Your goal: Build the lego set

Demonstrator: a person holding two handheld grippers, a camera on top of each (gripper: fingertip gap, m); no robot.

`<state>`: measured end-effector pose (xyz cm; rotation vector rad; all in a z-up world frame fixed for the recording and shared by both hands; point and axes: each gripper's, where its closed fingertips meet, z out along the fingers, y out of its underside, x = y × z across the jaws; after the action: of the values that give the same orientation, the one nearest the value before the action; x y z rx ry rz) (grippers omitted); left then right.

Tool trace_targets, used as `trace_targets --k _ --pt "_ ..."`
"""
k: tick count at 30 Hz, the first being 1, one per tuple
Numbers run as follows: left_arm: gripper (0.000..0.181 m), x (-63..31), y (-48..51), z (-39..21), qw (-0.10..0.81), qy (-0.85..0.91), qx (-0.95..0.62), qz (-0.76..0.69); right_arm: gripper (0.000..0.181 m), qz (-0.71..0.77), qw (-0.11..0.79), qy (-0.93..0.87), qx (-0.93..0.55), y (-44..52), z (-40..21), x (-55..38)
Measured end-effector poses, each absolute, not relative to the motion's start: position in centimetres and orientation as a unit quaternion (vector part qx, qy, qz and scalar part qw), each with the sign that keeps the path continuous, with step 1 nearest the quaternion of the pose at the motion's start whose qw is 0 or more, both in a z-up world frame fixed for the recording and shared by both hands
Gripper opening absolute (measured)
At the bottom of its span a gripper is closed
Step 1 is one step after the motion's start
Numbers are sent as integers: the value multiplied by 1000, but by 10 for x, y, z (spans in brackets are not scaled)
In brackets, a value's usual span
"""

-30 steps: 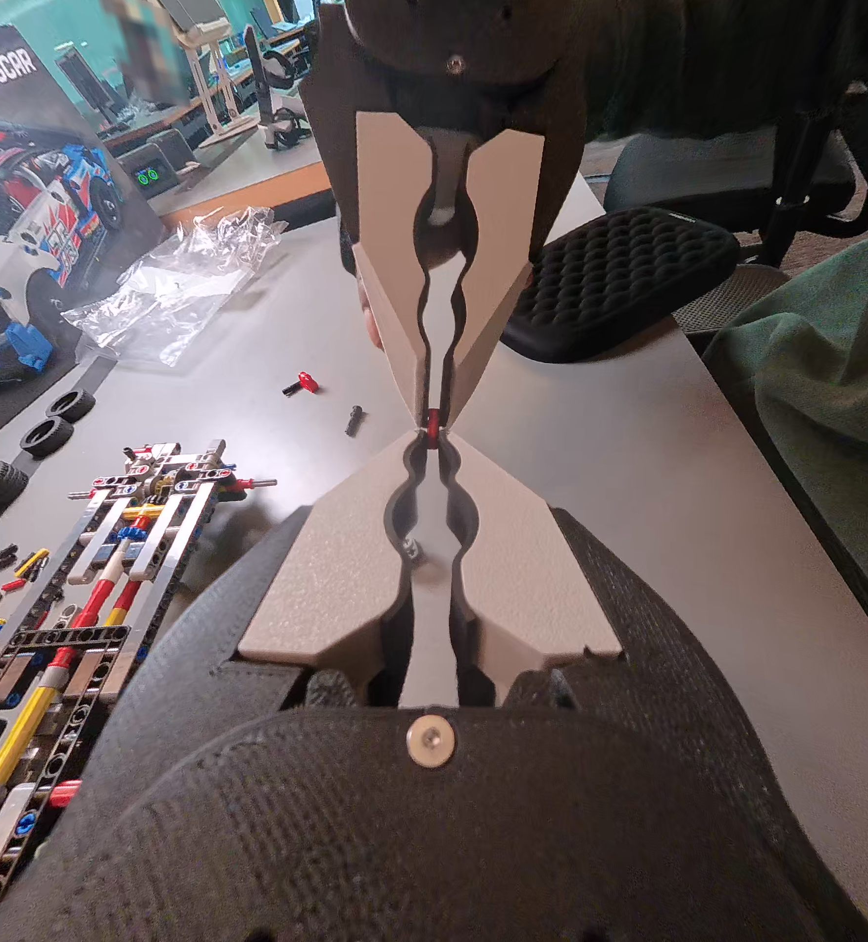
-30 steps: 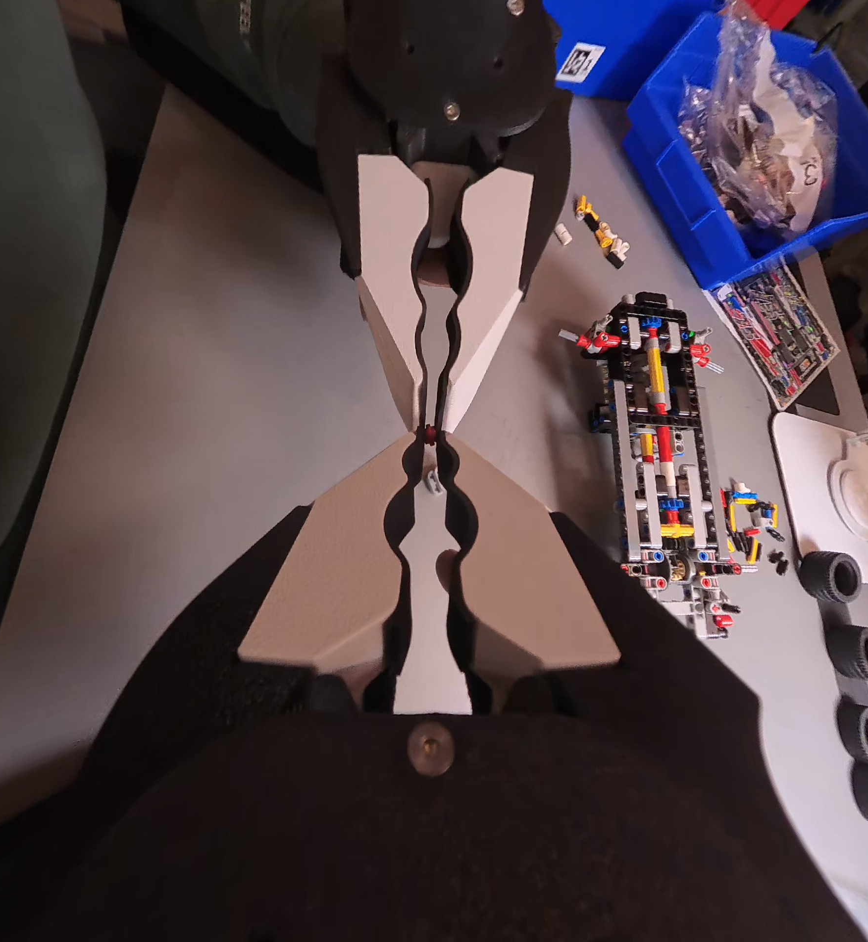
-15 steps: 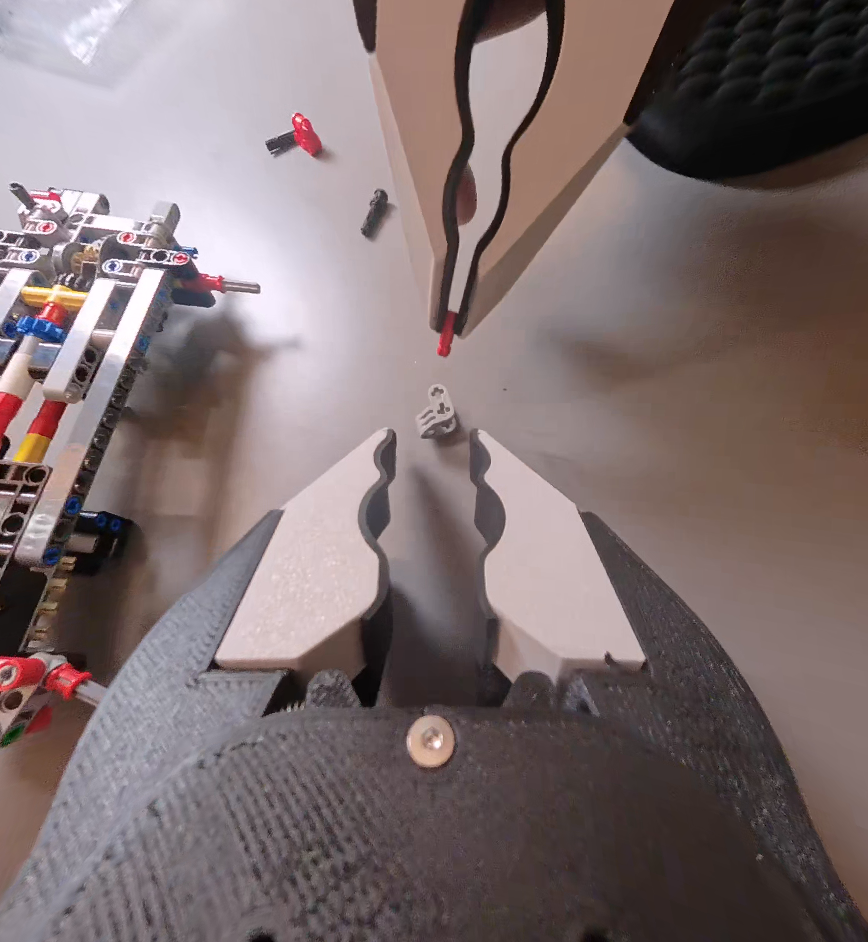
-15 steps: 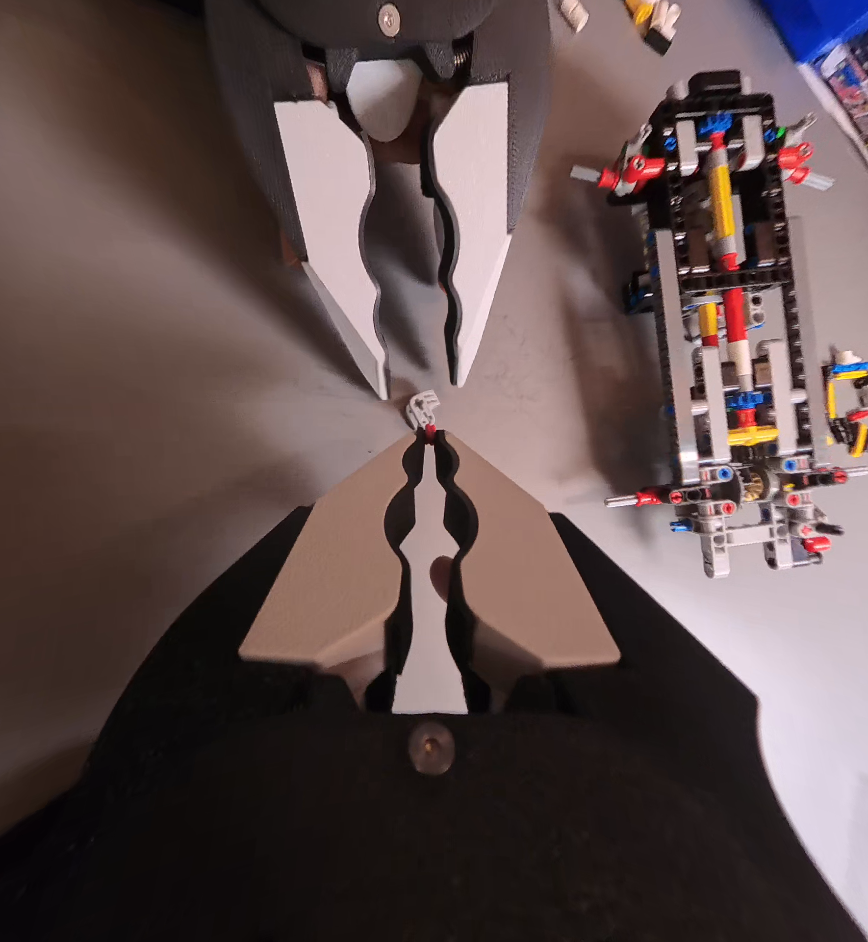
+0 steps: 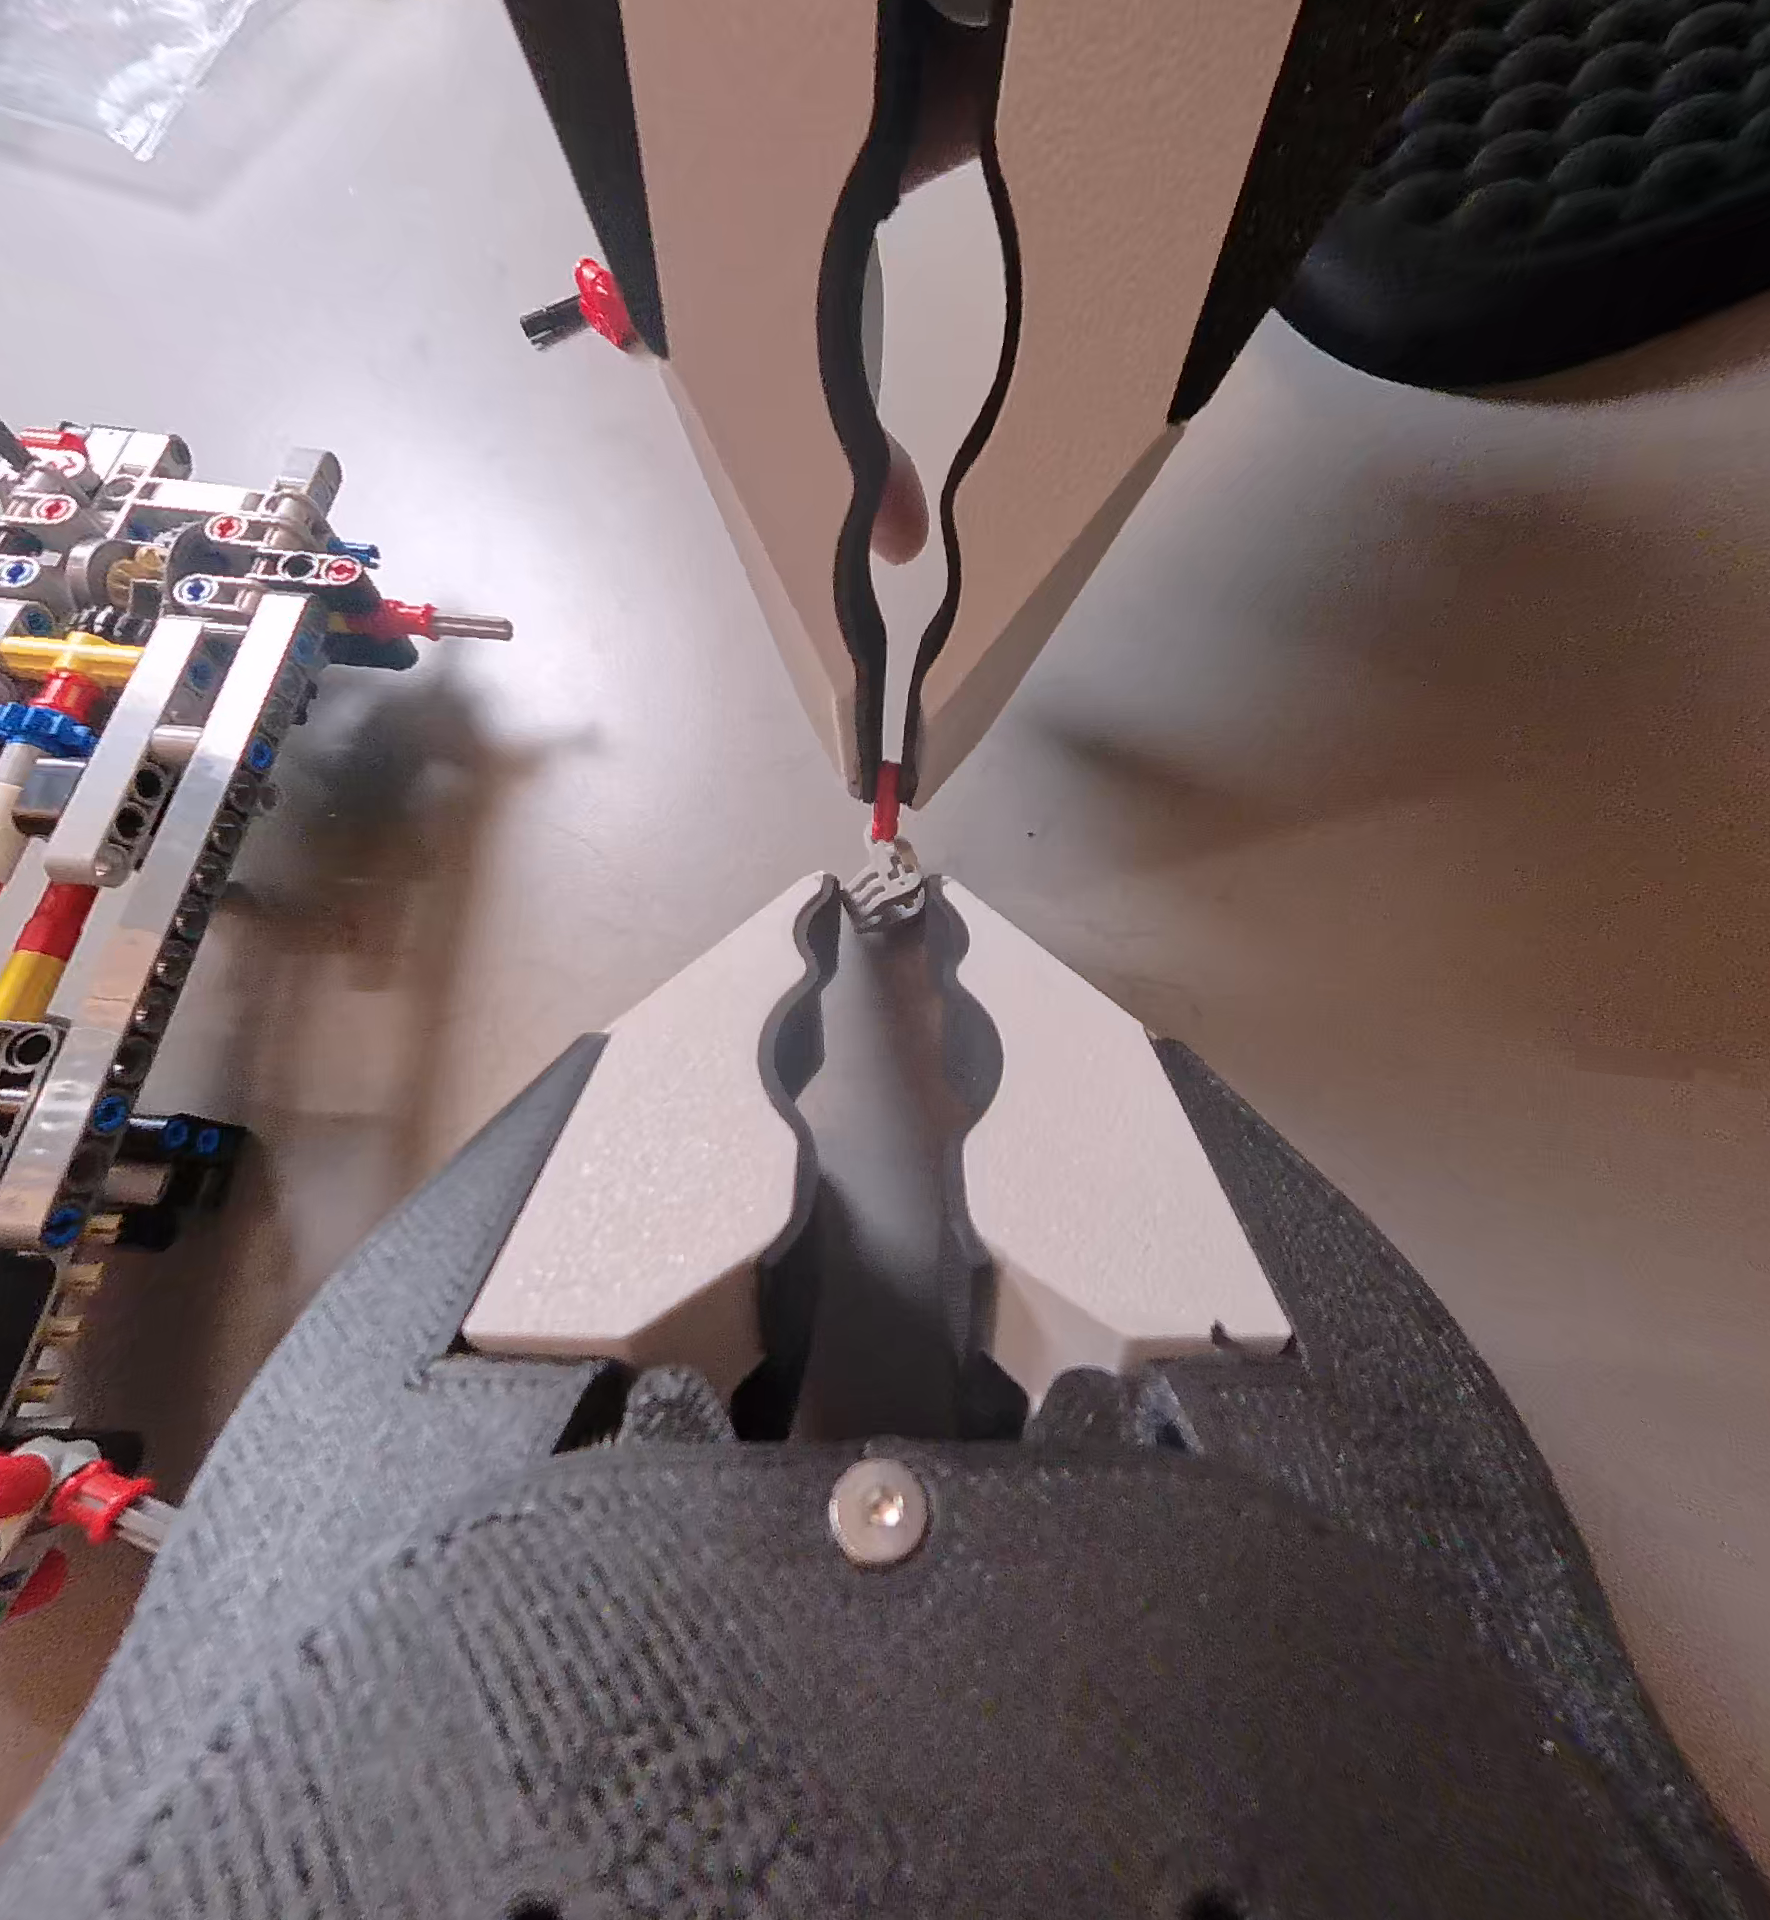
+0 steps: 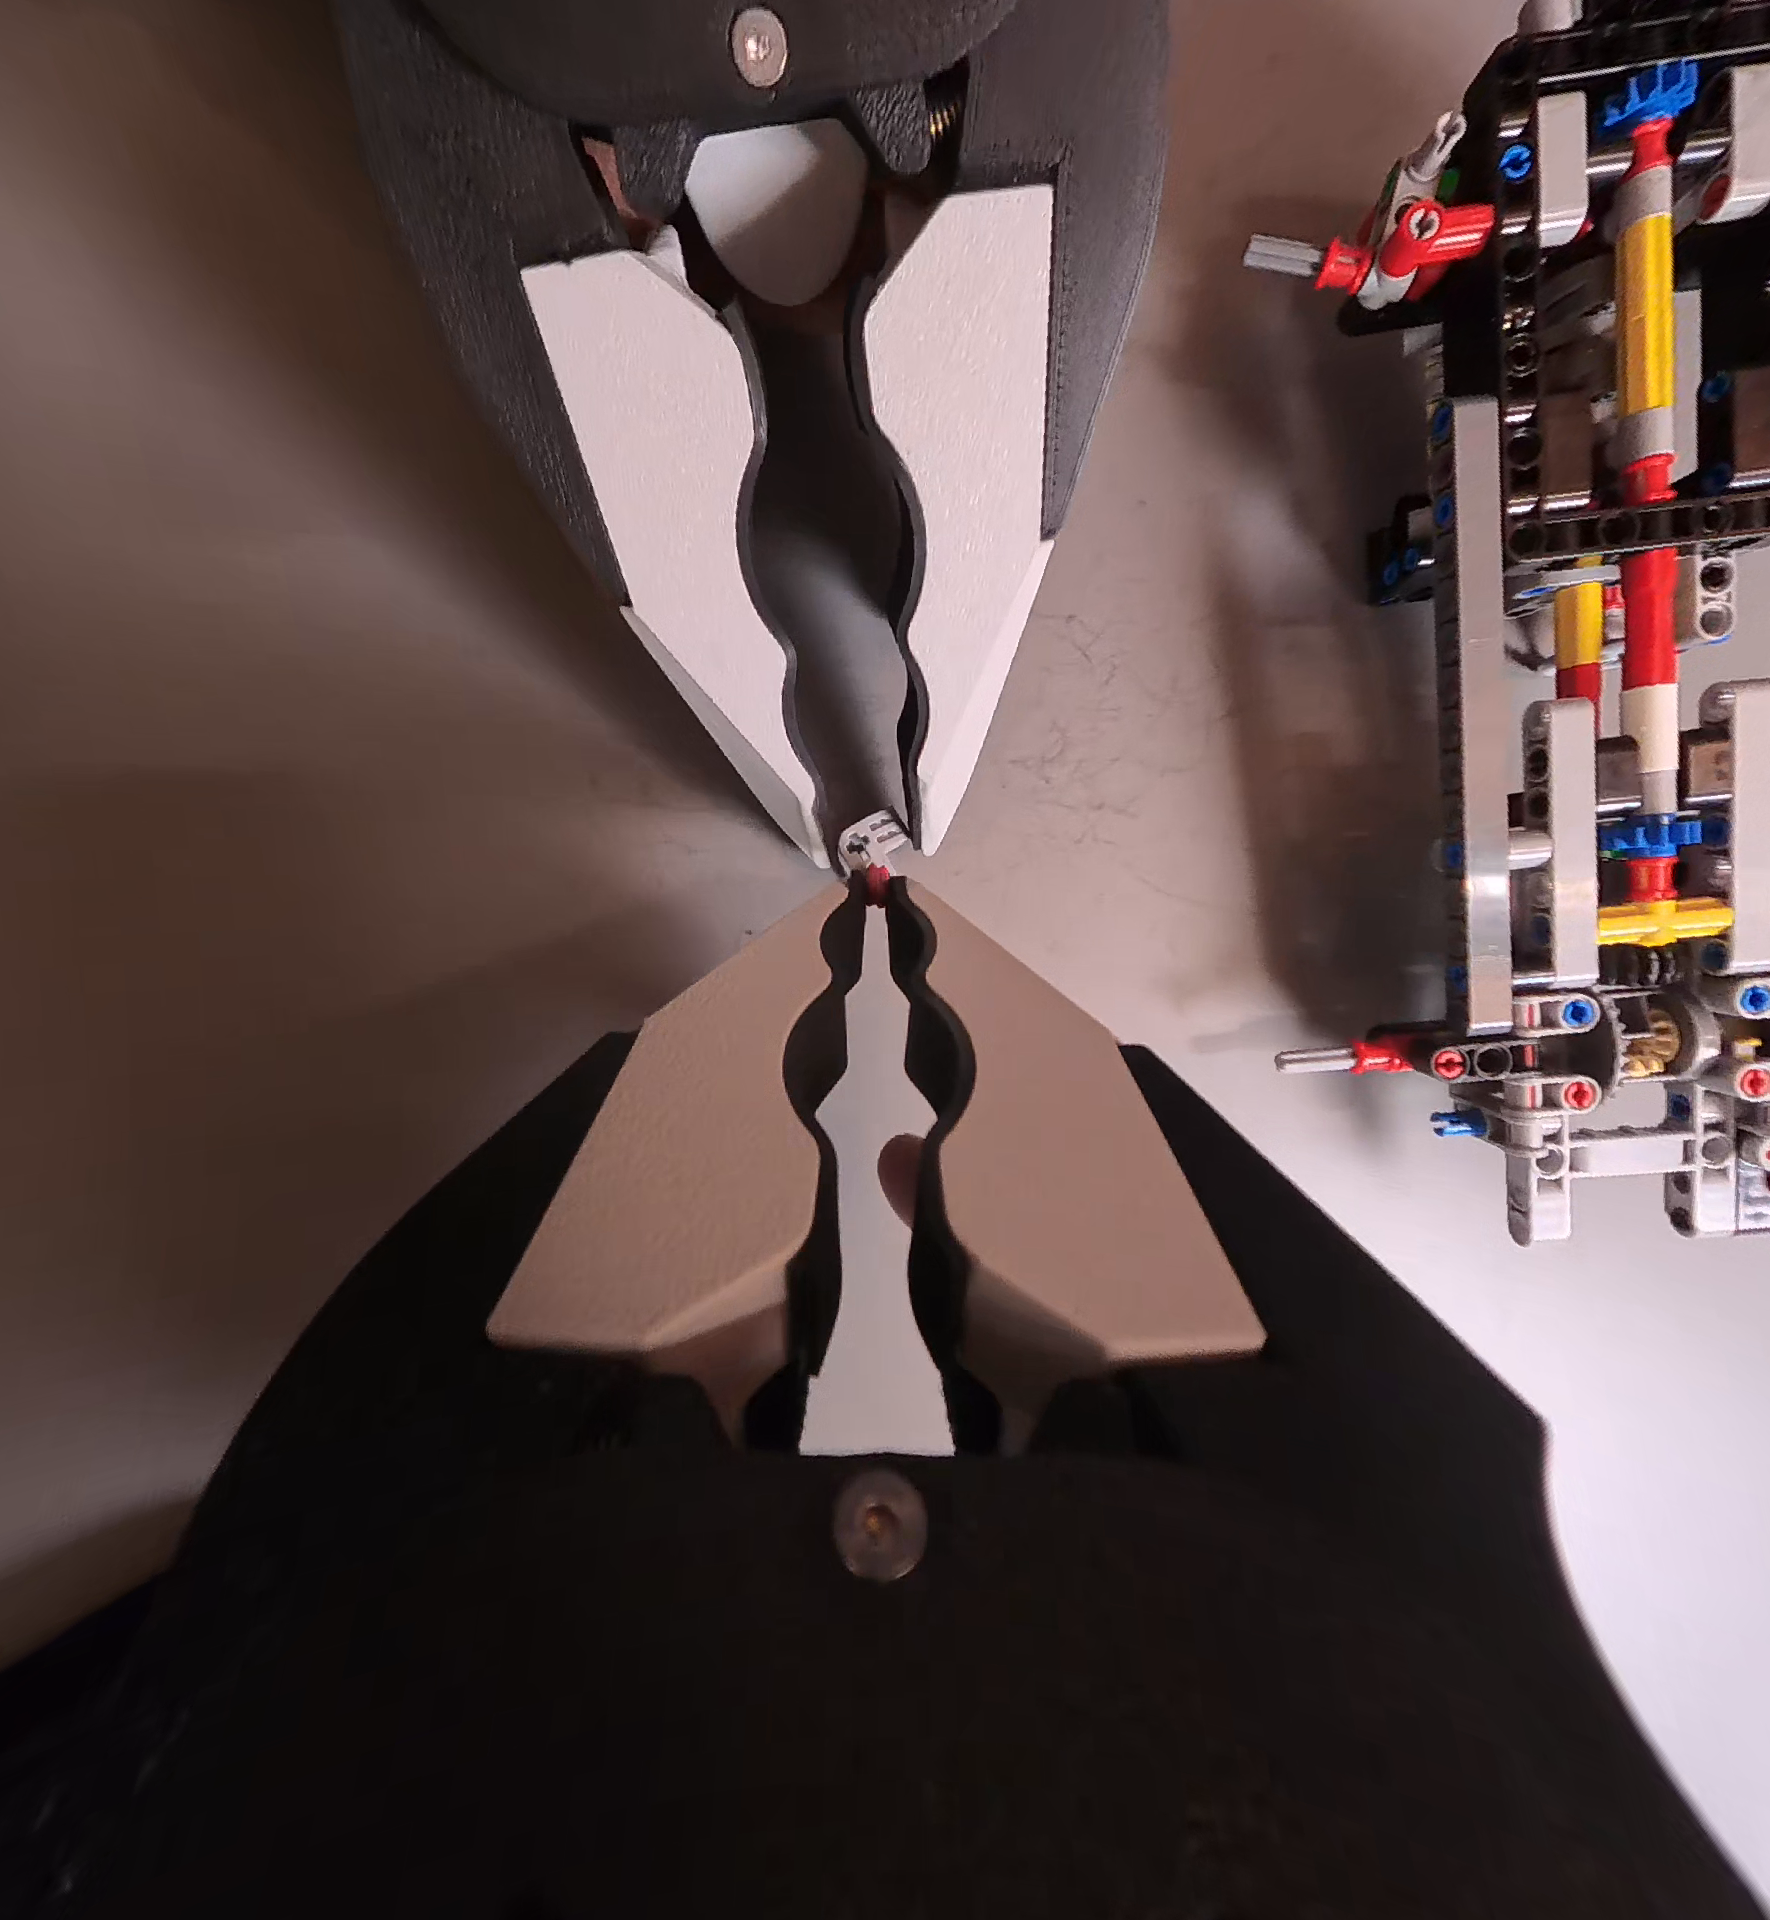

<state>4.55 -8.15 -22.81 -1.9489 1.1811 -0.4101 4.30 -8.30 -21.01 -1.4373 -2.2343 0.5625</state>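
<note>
My left gripper [image 5: 886, 896] is shut on a small grey connector [image 5: 888, 891], low over the grey table. My right gripper [image 6: 874, 888] faces it tip to tip and is shut on a short red pin [image 6: 875, 886]. In the left wrist view the red pin [image 5: 888, 798] sticks out of the right gripper's tips and touches the top of the connector. In the right wrist view the grey connector [image 6: 868, 834] shows between the left gripper's tips. The half-built car chassis [image 5: 102, 810] lies to the left; it also shows at the right of the right wrist view [image 6: 1639, 644].
A loose red and black pin [image 5: 585, 310] lies on the table behind the right gripper. A clear plastic bag [image 5: 81, 73] is at the far left. A black mesh cushion [image 5: 1587, 187] sits at the table's far right edge. The tips of both grippers are at nearly the same place.
The left gripper was open half a second ago with the grey connector lying on the table; it has now closed on it. The right gripper has brought the red pin down onto the connector.
</note>
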Motion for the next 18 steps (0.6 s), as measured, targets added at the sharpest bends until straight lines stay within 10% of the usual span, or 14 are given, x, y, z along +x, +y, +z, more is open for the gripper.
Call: trace_targets --k 18 --pt "14 46 -84 -228 394 492 -755 -179 0 160 106 -849 -492 -84 -213 45"
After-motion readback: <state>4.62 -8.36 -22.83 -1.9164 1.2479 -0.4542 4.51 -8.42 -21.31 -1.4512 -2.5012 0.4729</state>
